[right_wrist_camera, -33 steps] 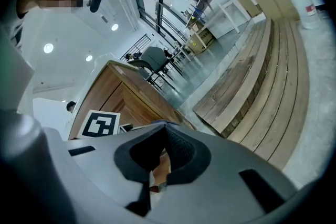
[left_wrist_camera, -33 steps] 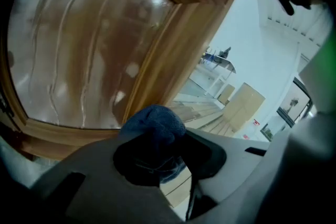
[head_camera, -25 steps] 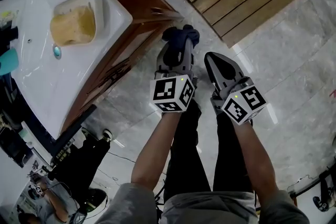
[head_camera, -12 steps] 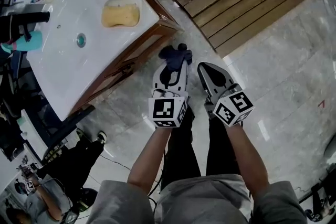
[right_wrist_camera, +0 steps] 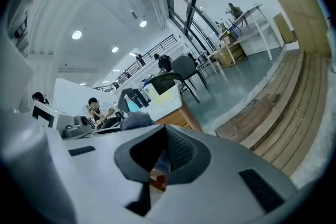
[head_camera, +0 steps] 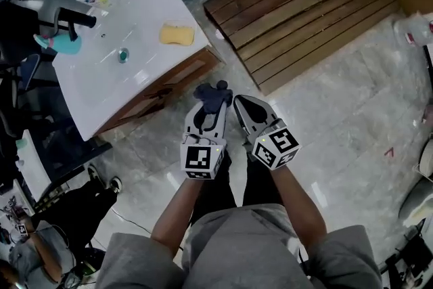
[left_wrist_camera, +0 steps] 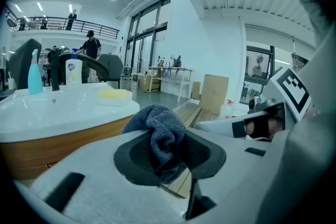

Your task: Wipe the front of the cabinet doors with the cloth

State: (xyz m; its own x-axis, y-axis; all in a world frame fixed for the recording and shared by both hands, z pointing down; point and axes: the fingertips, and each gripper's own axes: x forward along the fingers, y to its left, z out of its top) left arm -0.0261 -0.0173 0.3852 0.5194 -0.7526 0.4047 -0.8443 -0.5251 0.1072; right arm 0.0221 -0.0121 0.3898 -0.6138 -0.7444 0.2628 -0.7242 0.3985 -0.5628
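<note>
A grey marbled tile floor [head_camera: 338, 112] runs under a brown slatted wooden platform [head_camera: 304, 3] at the far side. At the left stands a brown wooden cabinet [head_camera: 169, 88] with a glossy white basin top [head_camera: 115, 71]. On that top lie a yellow rectangular sponge [head_camera: 177, 33] and, by the black tap, a teal plastic bottle [head_camera: 57, 44]. The gripper views show a bright hall behind, with tall windows, ceiling lights and a balcony rail.

The left gripper [head_camera: 215, 105] is clenched on a dark blue-grey terry cloth [head_camera: 212, 94]. In the left gripper view the cloth [left_wrist_camera: 157, 123] is pinched between the black pads and bunches up above them in a rumpled, looped lump, with a short tail hanging below the jaws [left_wrist_camera: 168, 152]. In the head view the cloth sits just off the near corner of the cabinet, below the sponge; contact with the door front cannot be made out.

The right gripper [head_camera: 238, 101] is just beside the left one. Its jaws are together with nothing between them [right_wrist_camera: 163, 152].
</note>
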